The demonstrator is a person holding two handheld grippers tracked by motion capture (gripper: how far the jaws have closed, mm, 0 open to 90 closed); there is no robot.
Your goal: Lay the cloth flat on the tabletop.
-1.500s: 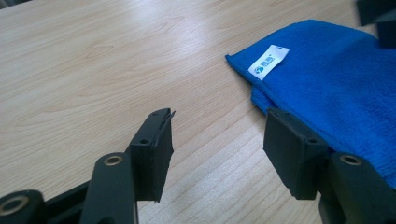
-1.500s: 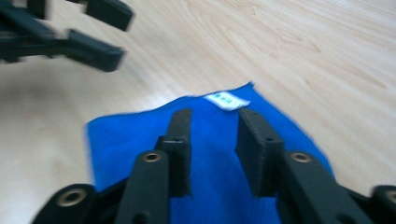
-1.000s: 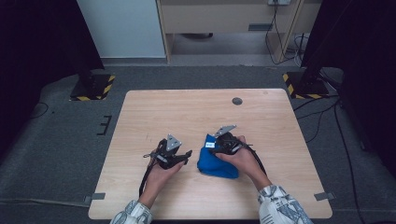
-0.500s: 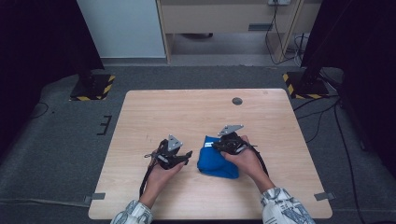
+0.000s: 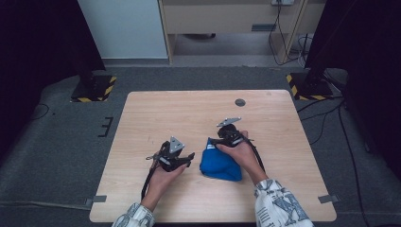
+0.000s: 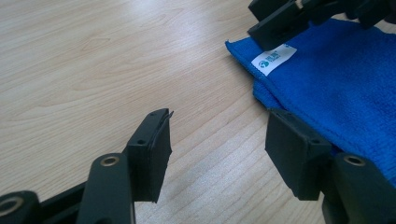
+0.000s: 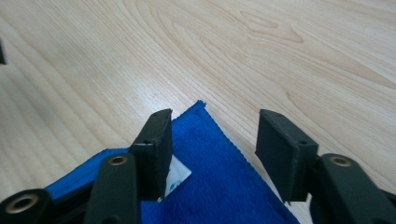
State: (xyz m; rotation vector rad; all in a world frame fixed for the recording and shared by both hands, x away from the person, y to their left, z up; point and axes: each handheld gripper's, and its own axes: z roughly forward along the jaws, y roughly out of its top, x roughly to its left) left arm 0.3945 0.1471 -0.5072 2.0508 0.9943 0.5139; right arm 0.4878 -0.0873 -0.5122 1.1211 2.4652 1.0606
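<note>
Right gripper (image 7: 212, 156): jaws spread, have just been opening. Blue cloth (image 5: 220, 164) corner lies between them, pads not pressing on it. Its white label (image 7: 177, 179) sits right by one jaw.

Left gripper (image 6: 217, 156): jaws spread, nothing between them, bare tabletop (image 5: 189, 113) under the gap. Cloth edge runs just beside one jaw, label-side corner beyond it, with the right gripper over that corner.

Cloth is folded into a wedge, lying flat on the tabletop just right of the left gripper, under the person's right hand (image 5: 241, 151). Long axis looks to run from the pointed corner at the right gripper back toward the person; the point faces the far table edge.

Risks, as I judge them:
- closing on the top layer only, so the fold peels open
- the left jaw snags the edge and drags the whole cloth
- the pads catch the label, not the fabric, and slip
</note>
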